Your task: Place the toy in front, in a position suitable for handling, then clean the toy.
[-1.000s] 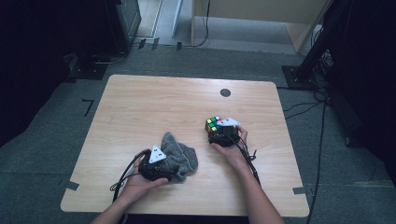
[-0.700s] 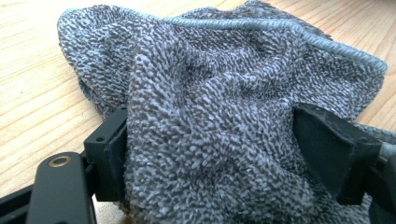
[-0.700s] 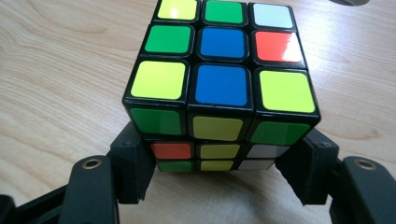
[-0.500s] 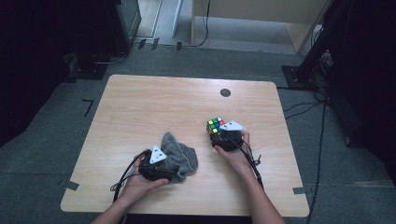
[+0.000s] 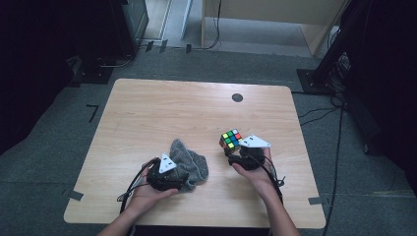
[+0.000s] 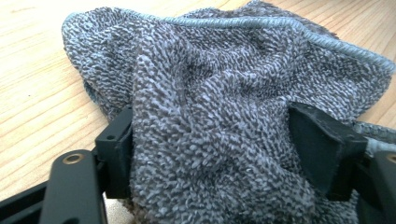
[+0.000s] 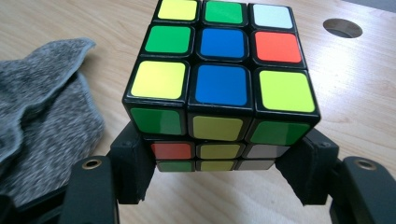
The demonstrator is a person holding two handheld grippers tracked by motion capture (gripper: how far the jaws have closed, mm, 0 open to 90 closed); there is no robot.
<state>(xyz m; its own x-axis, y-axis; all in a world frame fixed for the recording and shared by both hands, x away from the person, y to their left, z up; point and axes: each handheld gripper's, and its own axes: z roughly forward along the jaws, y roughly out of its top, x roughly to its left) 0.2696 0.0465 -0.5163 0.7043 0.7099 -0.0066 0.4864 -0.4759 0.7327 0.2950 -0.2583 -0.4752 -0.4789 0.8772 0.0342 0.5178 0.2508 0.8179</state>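
While your right gripper carries the puzzle cube, treat it as item one: a scrambled three-by-three cube, raised off the desk at its right-hand near part. In the right gripper view the cube sits between both jaws, which stand roughly half open and press its lower two layers from either side; they have just been closing on it. The top layer looks slightly twisted against the layers below, so I judge the hold could slip if you tilt fast. Keep the cube level and squeeze evenly on the flat faces, not the corners.

Item two: grey terry cloth, bunched in a heap on the desk, near the cube but apart from it, at the near centre-left. Your left gripper is on it. In the left gripper view a thick fold of the cloth fills the gap between the jaws, which stand well apart and have just been closing; both pads touch the pile, so I read it as a grip on the bunch. Gather enough thickness that the fabric does not pull through.

Item three: round cable hole at the far side of the desk, well clear of both items.
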